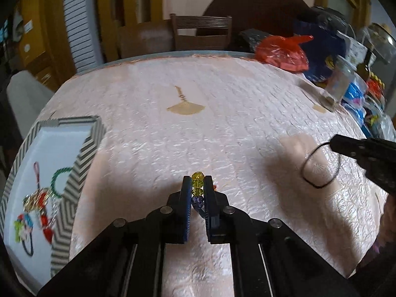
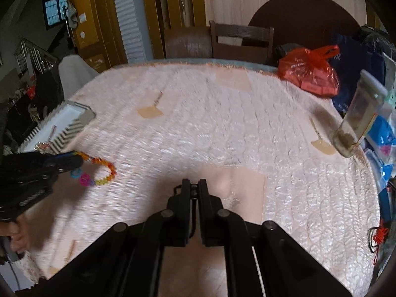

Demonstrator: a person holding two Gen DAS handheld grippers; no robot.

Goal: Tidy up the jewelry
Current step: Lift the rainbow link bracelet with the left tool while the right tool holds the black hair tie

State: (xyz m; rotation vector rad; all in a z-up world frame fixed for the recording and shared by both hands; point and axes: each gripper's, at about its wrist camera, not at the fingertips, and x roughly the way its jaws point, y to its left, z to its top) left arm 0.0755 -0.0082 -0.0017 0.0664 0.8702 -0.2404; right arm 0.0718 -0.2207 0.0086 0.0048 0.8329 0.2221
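My left gripper (image 1: 197,182) is shut on a bracelet of coloured beads (image 1: 197,184); yellow-green and purple beads show between its fingers. In the right wrist view that bracelet (image 2: 104,175) hangs as an orange, yellow and pink loop from the left gripper (image 2: 79,160), above the cloth. My right gripper (image 2: 194,183) is shut on a thin black cord (image 2: 195,193). From the left wrist view the cord (image 1: 318,170) dangles as a round loop from the right gripper (image 1: 334,141). A striped-rim white tray (image 1: 74,173) at the left holds several jewelry pieces (image 1: 37,210).
A pink textured cloth (image 1: 210,136) covers the round table. At the far right are a red plastic bag (image 2: 309,71), a glass jar (image 2: 356,121), blue packets (image 2: 381,133) and a red knot ornament (image 2: 378,235). Wooden chairs (image 2: 240,42) stand behind the table.
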